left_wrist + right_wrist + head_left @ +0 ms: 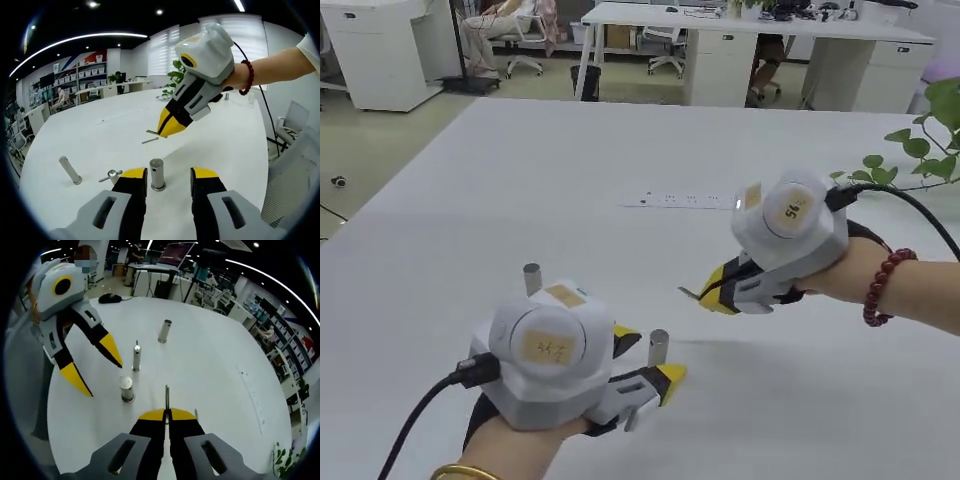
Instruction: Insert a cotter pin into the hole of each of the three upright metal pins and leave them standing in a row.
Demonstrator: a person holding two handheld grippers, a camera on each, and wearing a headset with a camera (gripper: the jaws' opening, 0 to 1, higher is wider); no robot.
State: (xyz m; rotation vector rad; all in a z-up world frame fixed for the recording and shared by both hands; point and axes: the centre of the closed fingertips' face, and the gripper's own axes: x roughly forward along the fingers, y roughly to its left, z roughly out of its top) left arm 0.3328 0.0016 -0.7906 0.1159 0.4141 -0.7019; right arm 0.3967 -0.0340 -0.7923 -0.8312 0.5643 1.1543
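Pinching a cotter pin [167,396], right gripper [167,413] hovers; left gripper [169,173] gapes before metal pin [157,172].

Your left gripper [648,357] sits low and close to you. Its two yellow tips are spread wide apart. Your left hand [515,442] holds it from behind. Your right gripper [708,297] is farther out and lifted up, with its nose tipped down. Its tips are squeezed tight on a thin cotter pin [167,396]. Your right arm [920,290] comes in from the right side.
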